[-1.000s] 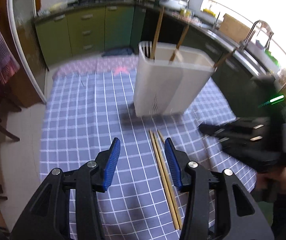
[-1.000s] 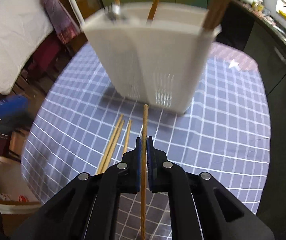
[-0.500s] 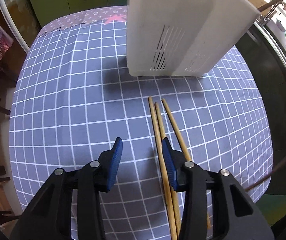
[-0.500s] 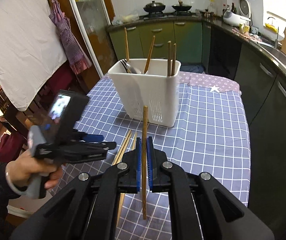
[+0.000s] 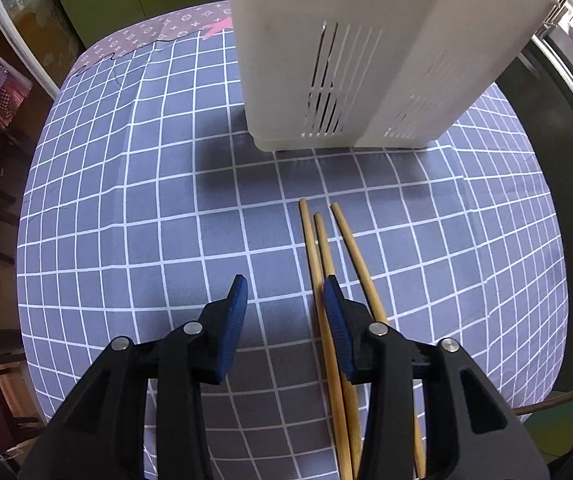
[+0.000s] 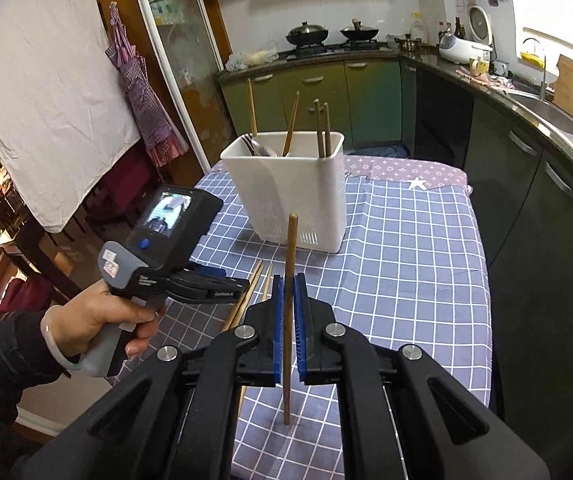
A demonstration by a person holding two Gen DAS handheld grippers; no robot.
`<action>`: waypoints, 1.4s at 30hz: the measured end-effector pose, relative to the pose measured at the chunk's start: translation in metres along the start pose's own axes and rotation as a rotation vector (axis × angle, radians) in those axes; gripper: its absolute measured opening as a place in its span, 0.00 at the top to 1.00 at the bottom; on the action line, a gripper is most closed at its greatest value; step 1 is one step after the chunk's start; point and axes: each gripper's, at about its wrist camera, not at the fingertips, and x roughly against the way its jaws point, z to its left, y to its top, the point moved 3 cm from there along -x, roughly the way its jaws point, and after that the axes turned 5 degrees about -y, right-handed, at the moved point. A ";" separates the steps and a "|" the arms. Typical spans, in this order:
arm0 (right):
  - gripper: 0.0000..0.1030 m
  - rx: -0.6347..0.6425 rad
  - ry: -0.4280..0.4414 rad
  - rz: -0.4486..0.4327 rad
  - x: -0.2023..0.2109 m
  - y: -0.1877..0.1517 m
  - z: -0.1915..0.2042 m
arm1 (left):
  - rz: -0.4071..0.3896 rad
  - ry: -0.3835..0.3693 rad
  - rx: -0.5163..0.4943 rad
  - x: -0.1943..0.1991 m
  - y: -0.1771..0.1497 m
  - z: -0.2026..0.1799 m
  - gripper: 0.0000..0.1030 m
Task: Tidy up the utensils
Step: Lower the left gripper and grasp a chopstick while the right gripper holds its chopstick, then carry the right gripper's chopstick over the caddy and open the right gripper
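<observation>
Now right gripper (image 6: 289, 312) fingers clamp 1 chopstick (image 6: 289, 264); left gripper (image 5: 284, 312) fingers apart, closing.

We've got two matching grippers here: the left gripper (image 5: 284, 292) and right gripper (image 6: 289, 292) both have chunky black plastic arms with triangular cut-outs, silver round screws at the pivots, and ribbed blue pads (image 5: 334, 320) on the fingers. From the right wrist view, the left one has a grey pistol handle, a black body with a small lit screen, a blue button and white lettering. The left hand (image 6: 98, 320) wears a black puffy sleeve (image 6: 2, 364) and a pale bangle (image 6: 52, 336).
</observation>
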 end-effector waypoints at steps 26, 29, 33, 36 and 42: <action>0.94 0.010 -0.037 -0.085 0.041 -0.039 0.005 | -0.046 -0.018 -0.015 0.031 -0.001 -0.006 0.95; 0.94 0.014 -0.036 -0.082 0.041 -0.040 0.008 | -0.104 -0.034 -0.026 0.057 -0.005 -0.003 0.95; 0.94 0.018 -0.036 -0.077 0.040 -0.041 0.009 | -0.206 -0.048 -0.034 0.095 -0.009 0.001 0.95; 0.94 0.020 -0.036 -0.072 0.039 -0.039 0.009 | -0.286 -0.067 -0.033 0.122 -0.012 0.006 0.95; 0.94 0.023 -0.042 -0.067 0.040 -0.040 0.010 | -0.449 -0.079 -0.047 0.171 -0.033 0.007 0.95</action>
